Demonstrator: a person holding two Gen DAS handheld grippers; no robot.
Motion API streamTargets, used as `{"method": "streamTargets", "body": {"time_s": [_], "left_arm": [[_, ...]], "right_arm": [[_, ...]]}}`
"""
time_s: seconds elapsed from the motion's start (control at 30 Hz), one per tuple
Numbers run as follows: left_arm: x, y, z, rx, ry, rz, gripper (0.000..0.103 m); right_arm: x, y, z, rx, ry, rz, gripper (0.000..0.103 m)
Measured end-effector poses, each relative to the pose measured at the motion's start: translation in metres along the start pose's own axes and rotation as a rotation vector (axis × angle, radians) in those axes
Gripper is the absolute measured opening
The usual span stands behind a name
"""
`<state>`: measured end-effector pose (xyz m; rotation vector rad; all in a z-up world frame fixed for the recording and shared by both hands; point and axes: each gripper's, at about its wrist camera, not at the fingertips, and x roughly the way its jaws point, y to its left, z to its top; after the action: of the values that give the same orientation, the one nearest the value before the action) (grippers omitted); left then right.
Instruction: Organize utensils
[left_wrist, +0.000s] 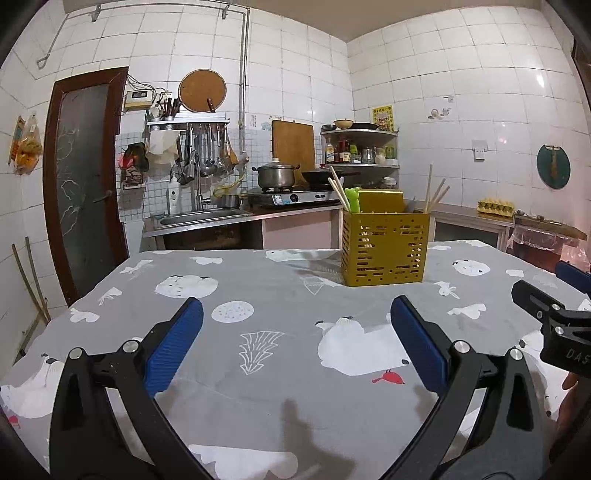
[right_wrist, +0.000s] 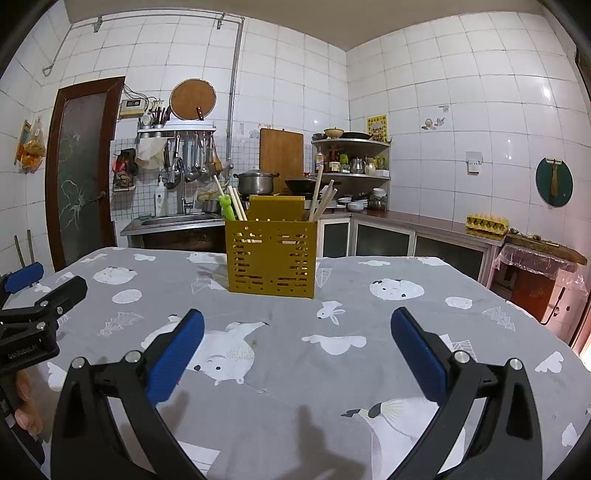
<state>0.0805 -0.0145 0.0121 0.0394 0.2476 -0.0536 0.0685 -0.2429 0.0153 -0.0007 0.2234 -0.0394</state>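
While both grippers, left (left_wrist: 296, 341) and right (right_wrist: 297, 343), hover with fingers apart and hold nothing, the yellow holder (right_wrist: 271, 256) stands toward the table's (right_wrist: 424, 332) far edge with chopsticks (right_wrist: 320, 199) already inside. Sorting looks done; pulling back seems next.

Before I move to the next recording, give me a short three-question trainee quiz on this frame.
1. True or false: the left gripper is shut on a chopstick.
2. Where are the chopsticks? A) loose on the tablecloth B) standing in the yellow holder C) in the right gripper
3. Fill in: the green utensil stands at the holder's ____ side in both views.

Key: 1 false, both grippers are open and hold nothing above the tablecloth. 2 B. 3 left.
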Motion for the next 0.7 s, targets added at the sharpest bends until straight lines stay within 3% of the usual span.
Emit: {"method": "streamTargets", "body": {"time_s": [0.7], "left_arm": [[-0.0037,-0.0029,-0.0007,0.012,-0.015,0.005,0.098]], "right_arm": [[-0.0025,0.0006,-0.0002,0.003,-0.004,-0.006,0.099]]}}
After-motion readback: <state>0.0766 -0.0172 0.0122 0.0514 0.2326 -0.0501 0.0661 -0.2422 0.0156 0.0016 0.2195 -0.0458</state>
